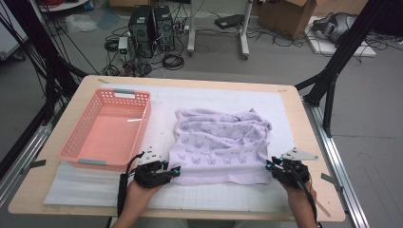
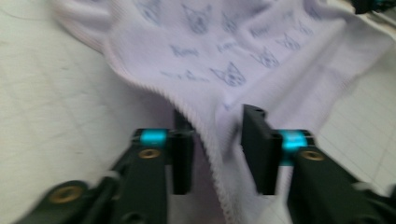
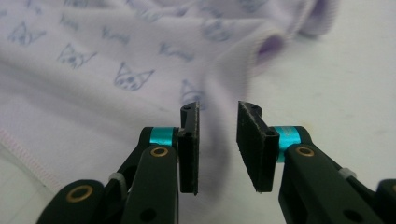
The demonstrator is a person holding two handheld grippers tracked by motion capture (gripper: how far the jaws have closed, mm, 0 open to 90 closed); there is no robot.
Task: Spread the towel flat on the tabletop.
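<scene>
Both hands low at desk (image 1: 62, 183) near edge; L gripper (image 1: 177, 171) and R gripper (image 1: 269, 165) fingers part-open astride lilac cloth (image 1: 221, 145) corners, gripping nothing.

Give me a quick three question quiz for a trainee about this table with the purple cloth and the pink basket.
1. True or false: the pink basket holds folded cloth.
2. Which edge of the lilac printed cloth do the left claw and the right claw sit at? A far edge, B near edge, C both side edges halfway up.
3. Fill in: in the left gripper view, the cloth's stitched ____ runs between the open jaws.

Key:
1. False, nothing lies in the basket.
2. B, one claw at each near corner.
3. Hem; the jaws stand apart on either side of it without pressing. The right claw's jaws also stand apart, with cloth in the gap.
</scene>
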